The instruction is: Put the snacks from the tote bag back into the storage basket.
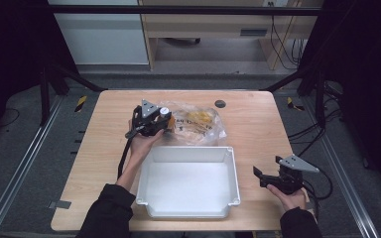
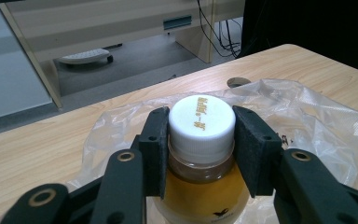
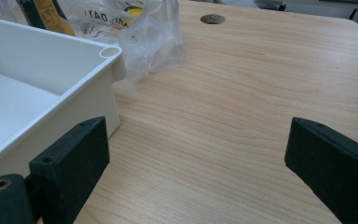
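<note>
Left gripper is clamped on the white cap of a bottle of amber liquid standing among the clear plastic bag, just beyond the white tray. Risk: the grip sits only on the cap — a tilt could let the bottle swing or slip, or the bag could snag and drag along. Right gripper hovers with jaws wide apart, holding nothing, beside the tray. Surface: light wood table with a round hole; grey floor, pale cabinets and cables behind.
</note>
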Demonstrator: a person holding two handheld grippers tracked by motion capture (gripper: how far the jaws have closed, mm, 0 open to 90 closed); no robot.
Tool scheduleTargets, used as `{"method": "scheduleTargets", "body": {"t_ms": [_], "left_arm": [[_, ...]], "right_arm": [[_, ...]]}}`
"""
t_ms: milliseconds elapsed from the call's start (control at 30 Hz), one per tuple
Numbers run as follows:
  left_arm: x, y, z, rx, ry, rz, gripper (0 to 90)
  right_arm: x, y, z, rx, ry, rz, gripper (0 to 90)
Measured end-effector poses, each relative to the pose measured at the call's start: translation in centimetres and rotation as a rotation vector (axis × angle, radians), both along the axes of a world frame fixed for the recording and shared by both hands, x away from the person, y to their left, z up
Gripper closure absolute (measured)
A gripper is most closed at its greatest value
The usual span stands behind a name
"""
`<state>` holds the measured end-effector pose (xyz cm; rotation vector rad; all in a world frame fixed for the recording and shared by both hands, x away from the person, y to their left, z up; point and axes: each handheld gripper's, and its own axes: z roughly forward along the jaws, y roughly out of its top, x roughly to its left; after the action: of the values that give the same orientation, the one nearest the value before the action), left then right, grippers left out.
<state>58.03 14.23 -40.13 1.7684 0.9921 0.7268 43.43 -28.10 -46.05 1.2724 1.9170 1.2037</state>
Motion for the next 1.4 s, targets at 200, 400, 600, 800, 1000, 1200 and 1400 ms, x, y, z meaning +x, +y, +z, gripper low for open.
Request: {"method": "scheduleTargets", "body": {"t_ms": [200, 400, 600, 800, 1000, 1200, 1400], "left_arm": [[0.0, -0.2, 0.0, 0.007, -0.003, 0.012, 58.5], [-0.1, -0.3, 0.0, 0.011, -0.008, 0.023, 58.8], [-0.2, -0.3, 0.1, 0.007, -0.003, 0.027, 58.9], [-0.1, -0.1, 0.2, -0.001, 0.003, 0.031, 59.0], [-0.4, 0.3, 0.8, -0.016, -0.01, 0.032, 59.0], [-0.7, 0.5, 1.8, -0.009, -0.021, 0.034, 59.1], [-1.1, 0.5, 2.9, -0.017, -0.03, 0.019, 59.1]], "right_arm": [[0.0, 0.0, 0.0, 0.001, 0.001, 0.001, 6.7], [0.0, 0.0, 0.0, 0.0, 0.002, 0.002, 6.7], [0.0, 0.0, 0.0, -0.001, 0.006, 0.002, 6.7], [0.0, 0.0, 0.0, 0.0, 0.008, 0.002, 6.7], [0.0, 0.0, 0.0, 0.0, 0.009, 0.002, 6.7], [0.0, 0.0, 0.0, 0.0, 0.007, 0.001, 6.7], [0.0, 0.0, 0.0, 0.002, 0.009, 0.003, 6.7]]}}
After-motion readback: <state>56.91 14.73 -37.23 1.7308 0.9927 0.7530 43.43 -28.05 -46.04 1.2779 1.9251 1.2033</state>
